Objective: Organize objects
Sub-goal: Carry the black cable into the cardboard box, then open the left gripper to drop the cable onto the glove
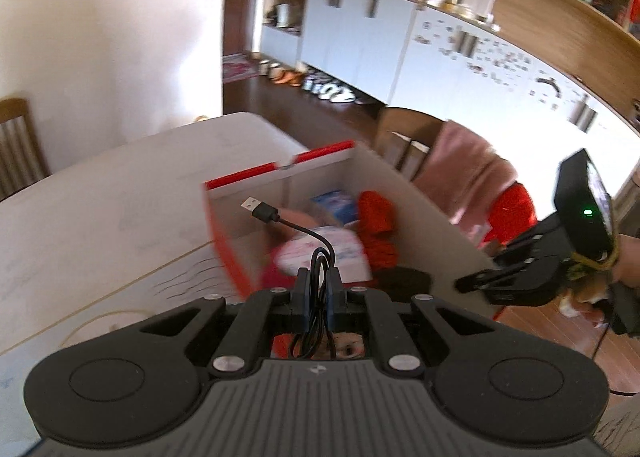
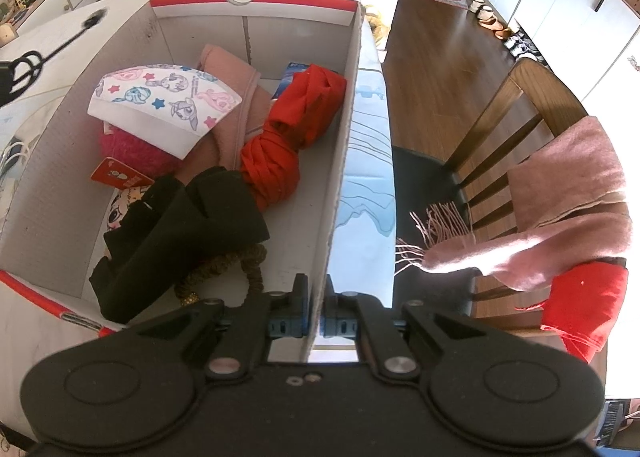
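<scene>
White, with pale blue printed patches, the counter (image 2: 366,161) carries a large cardboard box (image 2: 48,161) trimmed in red along its rim. Beside the counter stands a wooden chair (image 2: 516,117) with a pink fringed scarf (image 2: 568,193) draped over its back and a red cloth (image 2: 584,297) hanging below the scarf.

Inside the box, from largest to smallest: a black garment (image 2: 176,233) in the near corner; a pink folded cloth (image 2: 236,97) toward the far wall; a red knotted garment (image 2: 292,129) against the right wall; a white fan-shaped paper piece printed with cartoon ponies (image 2: 168,105); a fuzzy magenta item (image 2: 132,153) under that paper; an olive braided cord (image 2: 240,269) by the black garment; a blue packet (image 2: 290,73) half hidden behind the red garment.

The right gripper (image 2: 316,313) points steeply down, its fingers (image 2: 298,309) clamped together on the box's right wall, one inside and one outside the cardboard.

The left gripper (image 1: 319,293) is held above the near side of the box, its fingers (image 1: 302,297) closed on a coiled black USB cable (image 1: 316,257). The cable's loops stick out above and below the fingers, and its plug end (image 1: 256,207) rises free over the open box. In the left wrist view the right gripper appears at the right edge, on the box wall, held by a person's hand (image 1: 628,261).
</scene>
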A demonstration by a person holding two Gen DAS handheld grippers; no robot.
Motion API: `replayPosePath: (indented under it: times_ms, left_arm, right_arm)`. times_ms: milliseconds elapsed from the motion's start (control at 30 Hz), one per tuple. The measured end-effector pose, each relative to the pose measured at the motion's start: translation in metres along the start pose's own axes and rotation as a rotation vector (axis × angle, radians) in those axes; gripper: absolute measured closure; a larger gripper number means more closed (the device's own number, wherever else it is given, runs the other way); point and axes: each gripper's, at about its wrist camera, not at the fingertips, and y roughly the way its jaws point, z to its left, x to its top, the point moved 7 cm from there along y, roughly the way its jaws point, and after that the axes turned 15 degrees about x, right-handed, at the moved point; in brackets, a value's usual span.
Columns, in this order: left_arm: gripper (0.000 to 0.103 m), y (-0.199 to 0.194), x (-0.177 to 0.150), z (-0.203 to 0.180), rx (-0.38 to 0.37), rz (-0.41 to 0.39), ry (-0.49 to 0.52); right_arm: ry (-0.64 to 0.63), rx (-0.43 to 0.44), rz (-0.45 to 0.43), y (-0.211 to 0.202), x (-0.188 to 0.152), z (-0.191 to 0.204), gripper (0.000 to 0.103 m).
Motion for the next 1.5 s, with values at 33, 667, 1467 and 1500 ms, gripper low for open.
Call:
replayPosePath:
  times_ms: [33, 667, 1467, 1500]
  left_arm:
    - [0.096, 0.001, 0.002, -0.008, -0.012, 0.000, 0.009]
    - [0.096, 0.059, -0.011, -0.092, -0.100, 0.075, 0.137]
    - [0.095, 0.101, -0.041, -0.089, -0.098, 0.210, 0.160]
    - [0.094, 0.100, -0.042, -0.088, -0.100, 0.206, 0.163]
  right_arm:
    - [-0.001, 0.001, 0.000, 0.000, 0.000, 0.000, 0.099]
    - [-0.010, 0.007, -0.005, 0.000, 0.000, 0.000, 0.098]
    - [-0.002, 0.017, -0.005, 0.002, 0.000, 0.002, 0.098]
    - [-0.001, 0.017, -0.005, 0.002, 0.000, 0.003, 0.098]
